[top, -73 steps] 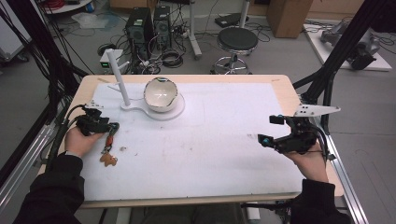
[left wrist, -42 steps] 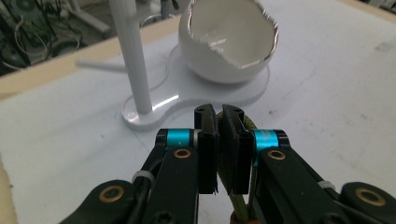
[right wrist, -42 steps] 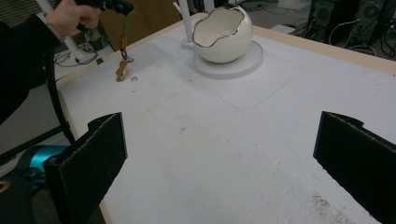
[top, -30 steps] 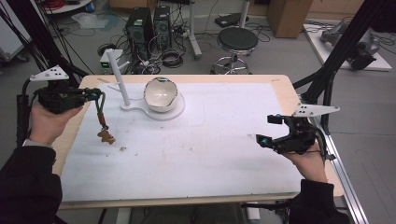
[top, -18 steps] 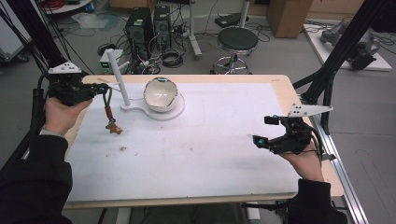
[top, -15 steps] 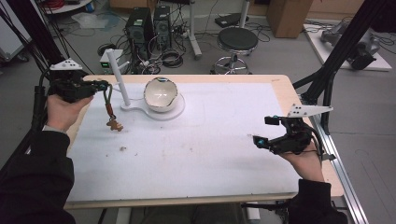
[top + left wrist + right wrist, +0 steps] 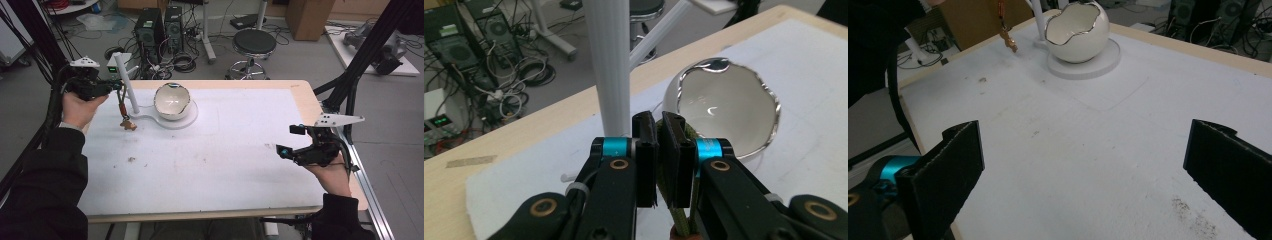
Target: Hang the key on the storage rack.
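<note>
holding your left gripper [image 7: 116,86] up at the table's far left corner, you have its jaws pinched nearly shut on an olive cord [image 7: 680,220], and a small brown charm [image 7: 128,124] dangles from that cord just above the white mat [image 7: 225,165]. the cord hangs right beside the white post [image 7: 127,82], whose flat base also carries the egg-shaped bowl [image 7: 172,101] with its jagged rim. your right gripper [image 7: 284,141] sits well apart, near the right edge of the table [image 7: 306,102], jaws spread wide and gripping nothing. in the right gripper view both black pads [image 7: 958,165] frame bare mat, with the bowl far ahead.
</note>
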The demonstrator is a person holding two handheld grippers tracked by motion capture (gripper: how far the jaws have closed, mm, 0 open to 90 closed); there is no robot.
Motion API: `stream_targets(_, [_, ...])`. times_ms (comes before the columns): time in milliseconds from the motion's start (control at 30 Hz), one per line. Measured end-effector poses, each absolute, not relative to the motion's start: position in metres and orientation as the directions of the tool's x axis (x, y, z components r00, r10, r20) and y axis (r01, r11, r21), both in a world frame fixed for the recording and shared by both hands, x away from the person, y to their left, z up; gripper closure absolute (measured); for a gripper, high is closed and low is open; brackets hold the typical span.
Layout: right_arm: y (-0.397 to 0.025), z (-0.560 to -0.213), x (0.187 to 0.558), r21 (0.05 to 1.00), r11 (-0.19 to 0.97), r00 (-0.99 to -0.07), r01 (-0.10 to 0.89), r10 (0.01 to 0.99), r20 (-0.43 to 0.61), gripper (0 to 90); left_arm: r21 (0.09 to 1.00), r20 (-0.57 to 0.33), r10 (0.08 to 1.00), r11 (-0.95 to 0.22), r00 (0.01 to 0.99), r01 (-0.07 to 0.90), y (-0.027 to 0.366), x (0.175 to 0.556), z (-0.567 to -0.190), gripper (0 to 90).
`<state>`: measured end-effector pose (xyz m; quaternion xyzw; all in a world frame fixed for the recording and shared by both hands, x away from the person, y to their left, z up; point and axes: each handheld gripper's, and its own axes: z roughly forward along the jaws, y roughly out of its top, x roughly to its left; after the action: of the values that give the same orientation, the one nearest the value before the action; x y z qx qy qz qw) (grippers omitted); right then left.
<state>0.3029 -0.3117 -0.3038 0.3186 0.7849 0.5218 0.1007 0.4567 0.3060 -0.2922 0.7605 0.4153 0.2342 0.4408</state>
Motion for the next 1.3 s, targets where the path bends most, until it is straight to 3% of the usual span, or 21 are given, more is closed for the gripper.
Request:
stream_targets(500, [-0.316,-0.309,0.304,0.875,0.248,-0.765,0.417,0.615,0.190,1.9,0.852,-0.027,0.857,-0.250,0.515,0.460,0.309,0.463,-0.298,82.8])
stream_targets(600, [-0.315,-0.310,0.305,0.872,0.256,-0.766,0.418,0.615,0.187,2.0,0.863,-0.060,0.857,-0.213,0.511,0.459,0.313,0.462,-0.296,70.5])
stream_targets(700, [-0.314,-0.310,0.305,0.869,0.258,-0.767,0.422,0.613,0.190,2.0,0.860,-0.108,0.849,-0.181,0.517,0.477,0.317,0.461,-0.294,47.9])
stream_targets(733, [-0.314,-0.311,0.306,0.871,0.257,-0.769,0.419,0.611,0.189,2.0,0.858,-0.116,0.844,-0.181,0.523,0.481,0.318,0.460,-0.294,34.9])
stream_targets(767, [-0.314,-0.311,0.306,0.871,0.257,-0.769,0.419,0.611,0.189,2.0,0.855,-0.125,0.841,-0.177,0.527,0.487,0.318,0.459,-0.294,34.9])
stream_targets(800, [-0.314,-0.310,0.306,0.870,0.260,-0.769,0.419,0.612,0.187,1.9,0.850,-0.141,0.837,-0.171,0.528,0.498,0.319,0.458,-0.294,29.4])
stream_targets(867, [-0.313,-0.310,0.306,0.872,0.260,-0.771,0.415,0.610,0.185,2.0,0.846,-0.153,0.845,-0.156,0.513,0.510,0.318,0.455,-0.294,12.3])
stream_targets(967, [-0.313,-0.310,0.306,0.872,0.258,-0.770,0.416,0.610,0.186,2.0,0.857,-0.167,0.836,-0.139,0.523,0.496,0.318,0.445,-0.292,5.0])
stream_targets(1300, [-0.317,-0.310,0.308,0.876,0.240,-0.758,0.418,0.623,0.191,2.0,0.895,-0.177,0.780,-0.126,0.601,0.427,0.317,0.399,-0.283,4.2])
